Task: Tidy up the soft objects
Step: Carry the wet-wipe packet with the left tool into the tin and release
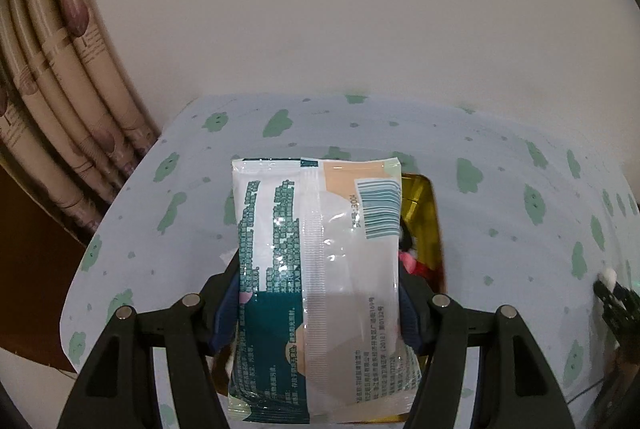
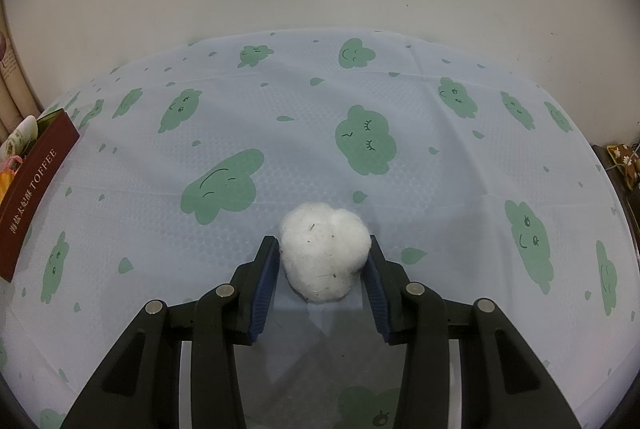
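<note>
A sealed white-and-teal tissue pack (image 1: pixel 316 285) hangs over the box; a speckled cotton ball (image 2: pixel 323 255) apparently rests on the cloth.

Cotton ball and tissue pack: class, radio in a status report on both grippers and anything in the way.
Left gripper shut on tissue pack, above the toffee box. Right gripper shut on cotton ball, on the tablecloth. Nothing in the way.

The tissue pack (image 1: pixel 320 269) hides most of the box (image 1: pixel 424 221) behind it; its contents stay unclear.
</note>
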`<action>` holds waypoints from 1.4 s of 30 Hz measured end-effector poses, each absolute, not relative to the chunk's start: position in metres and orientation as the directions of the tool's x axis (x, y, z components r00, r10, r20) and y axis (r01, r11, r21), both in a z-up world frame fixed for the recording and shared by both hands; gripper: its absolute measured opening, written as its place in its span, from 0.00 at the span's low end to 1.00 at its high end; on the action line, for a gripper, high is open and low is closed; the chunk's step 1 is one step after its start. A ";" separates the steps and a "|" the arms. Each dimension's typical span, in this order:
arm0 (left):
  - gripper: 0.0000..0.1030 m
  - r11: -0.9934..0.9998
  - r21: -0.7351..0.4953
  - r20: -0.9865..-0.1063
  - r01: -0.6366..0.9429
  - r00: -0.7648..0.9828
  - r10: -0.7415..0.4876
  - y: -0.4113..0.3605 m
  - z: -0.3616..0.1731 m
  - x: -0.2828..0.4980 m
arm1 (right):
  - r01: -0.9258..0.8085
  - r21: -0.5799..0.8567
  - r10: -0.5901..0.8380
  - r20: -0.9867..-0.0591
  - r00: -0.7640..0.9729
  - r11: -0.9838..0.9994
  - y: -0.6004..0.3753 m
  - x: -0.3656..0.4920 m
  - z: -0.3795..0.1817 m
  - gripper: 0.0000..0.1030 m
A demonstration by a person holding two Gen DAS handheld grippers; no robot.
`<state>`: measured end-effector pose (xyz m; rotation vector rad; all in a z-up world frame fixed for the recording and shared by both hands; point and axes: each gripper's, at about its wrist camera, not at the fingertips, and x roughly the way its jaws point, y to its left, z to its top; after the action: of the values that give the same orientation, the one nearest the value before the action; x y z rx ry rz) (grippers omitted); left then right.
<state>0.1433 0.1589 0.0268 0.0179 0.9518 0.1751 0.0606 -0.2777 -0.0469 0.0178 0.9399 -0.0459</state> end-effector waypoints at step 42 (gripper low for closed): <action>0.73 0.987 0.067 -0.875 -0.143 0.467 0.127 0.180 -0.002 0.174 | 0.046 -0.009 -0.034 -0.807 0.589 0.999 -0.277 0.061 -0.047 0.39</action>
<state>0.1737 0.1795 -0.0015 -0.0168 1.0720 0.1655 0.0605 -0.2771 -0.0473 0.0134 0.9398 -0.0467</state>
